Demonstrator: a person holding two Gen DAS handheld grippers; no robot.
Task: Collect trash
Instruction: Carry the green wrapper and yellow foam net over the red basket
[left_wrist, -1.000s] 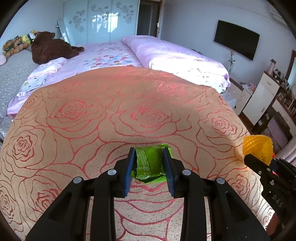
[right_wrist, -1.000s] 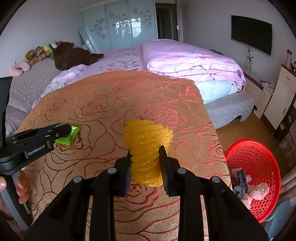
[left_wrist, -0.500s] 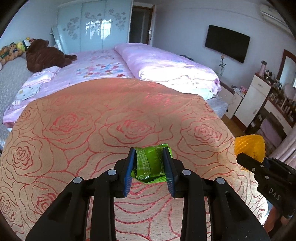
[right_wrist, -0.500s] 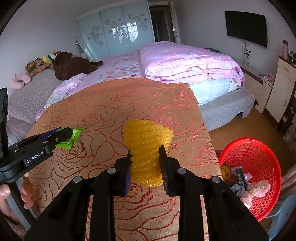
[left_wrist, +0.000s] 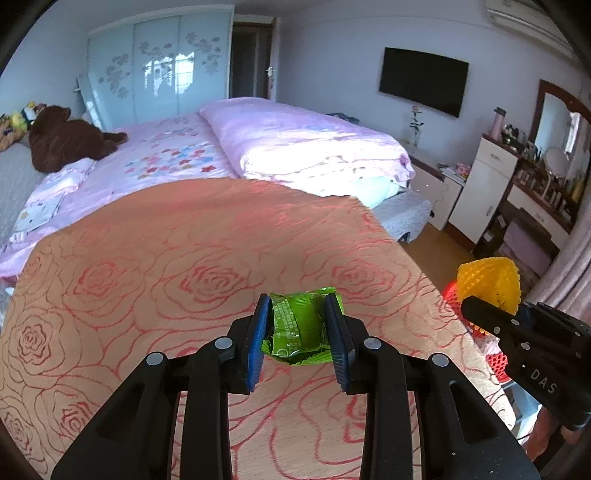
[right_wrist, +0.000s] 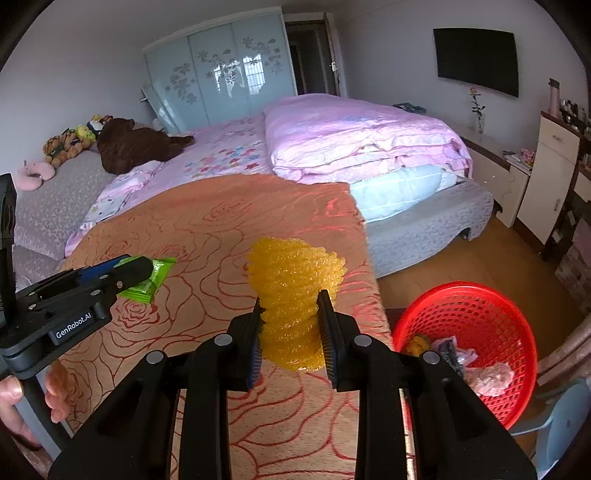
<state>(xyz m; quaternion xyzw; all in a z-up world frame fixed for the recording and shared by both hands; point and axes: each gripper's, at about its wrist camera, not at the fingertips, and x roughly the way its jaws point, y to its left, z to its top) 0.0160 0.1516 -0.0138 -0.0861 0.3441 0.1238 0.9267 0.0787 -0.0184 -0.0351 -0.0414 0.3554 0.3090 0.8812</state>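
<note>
Now the left tool is clamped on the green wrapper, mid-frame above the rose-patterned table. Likewise the right tool pinches the yellow foam net near the table's right edge, with the red basket on the floor at lower right, just beside that edge.

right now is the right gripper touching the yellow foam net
Touching. The right wrist view shows the right gripper with both pads pressed into the yellow foam net, pinching it in at the middle.
</note>
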